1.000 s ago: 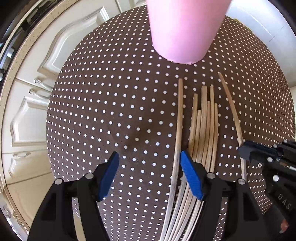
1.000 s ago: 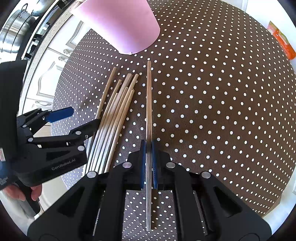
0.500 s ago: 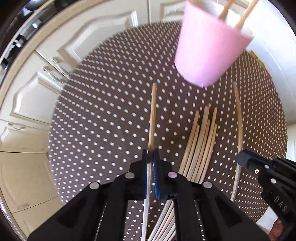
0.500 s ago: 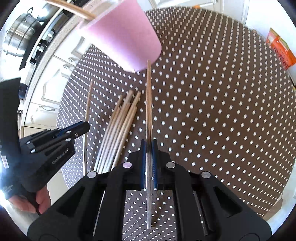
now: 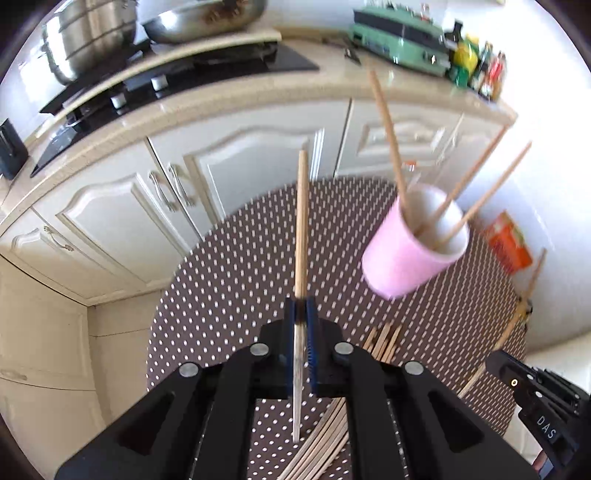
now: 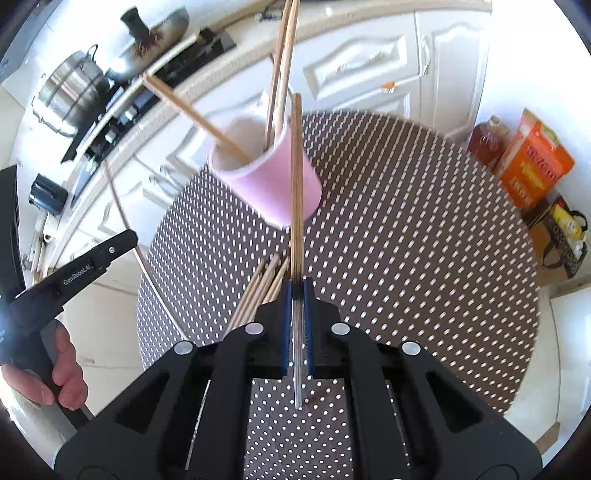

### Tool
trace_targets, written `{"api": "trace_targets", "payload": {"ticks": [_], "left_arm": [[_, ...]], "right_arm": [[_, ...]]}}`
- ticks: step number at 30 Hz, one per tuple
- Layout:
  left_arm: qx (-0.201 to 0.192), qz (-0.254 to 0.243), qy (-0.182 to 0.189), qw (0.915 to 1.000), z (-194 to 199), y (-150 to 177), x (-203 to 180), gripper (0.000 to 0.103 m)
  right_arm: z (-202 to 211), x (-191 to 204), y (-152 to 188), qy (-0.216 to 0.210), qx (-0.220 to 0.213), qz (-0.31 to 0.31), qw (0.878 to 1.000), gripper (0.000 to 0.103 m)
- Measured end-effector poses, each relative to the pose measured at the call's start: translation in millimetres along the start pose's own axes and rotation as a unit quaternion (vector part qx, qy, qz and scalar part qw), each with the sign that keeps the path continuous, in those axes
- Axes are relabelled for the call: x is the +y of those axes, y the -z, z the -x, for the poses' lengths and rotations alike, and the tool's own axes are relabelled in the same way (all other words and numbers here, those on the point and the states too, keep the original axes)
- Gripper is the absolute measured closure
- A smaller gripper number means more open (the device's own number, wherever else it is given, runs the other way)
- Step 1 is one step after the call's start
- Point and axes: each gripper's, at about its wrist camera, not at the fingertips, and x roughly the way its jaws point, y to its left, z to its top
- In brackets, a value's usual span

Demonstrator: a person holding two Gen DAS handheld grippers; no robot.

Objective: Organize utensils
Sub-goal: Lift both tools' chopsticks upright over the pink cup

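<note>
A pink cup (image 5: 413,247) stands on the dotted round table (image 5: 229,266) with three wooden chopsticks in it; it also shows in the right wrist view (image 6: 269,184). My left gripper (image 5: 301,314) is shut on a chopstick (image 5: 302,221) and holds it raised, left of the cup. My right gripper (image 6: 297,295) is shut on another chopstick (image 6: 296,177), whose tip reaches up in front of the cup. A bundle of several chopsticks (image 5: 380,339) lies on the table between the grippers, also seen in the right wrist view (image 6: 258,288).
White kitchen cabinets (image 5: 229,166) and a counter with a hob and steel pots (image 5: 88,33) stand behind the table. An orange box (image 6: 532,166) and a bottle (image 6: 487,140) stand beyond the table's right side.
My left gripper closed on a chopstick and lifted it. Both grippers have tilted up and risen with their chopsticks, so the cup's rim and the counter now show.
</note>
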Motion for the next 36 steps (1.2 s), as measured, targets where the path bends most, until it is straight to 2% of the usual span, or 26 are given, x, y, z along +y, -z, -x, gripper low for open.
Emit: {"api": "trace_targets", "payload": {"ticks": [9, 21, 24, 31, 36], "left_arm": [[-0.065, 0.006, 0.023, 0.9976, 48, -27, -25, 0.097], [-0.095, -0.02, 0.041, 0.9944, 97, -65, -45, 0.097], [-0.104, -0.017, 0.061, 0.9926, 114, -78, -49, 0.097], [-0.122, -0.013, 0.069, 0.99, 122, -101, -65, 0.097], [-0.106, -0.001, 0.079, 0.9913, 106, -107, -74, 0.097]], "right_arm": [[46, -5, -29, 0.008, -0.062, 0.0, 0.998, 0.097], [106, 17, -73, -0.007, -0.142, 0.032, 0.989, 0.097], [121, 25, -87, -0.015, -0.164, 0.044, 0.985, 0.097], [122, 42, -117, -0.024, -0.19, 0.052, 0.98, 0.097], [101, 48, -129, -0.02, -0.19, 0.049, 0.98, 0.097]]}}
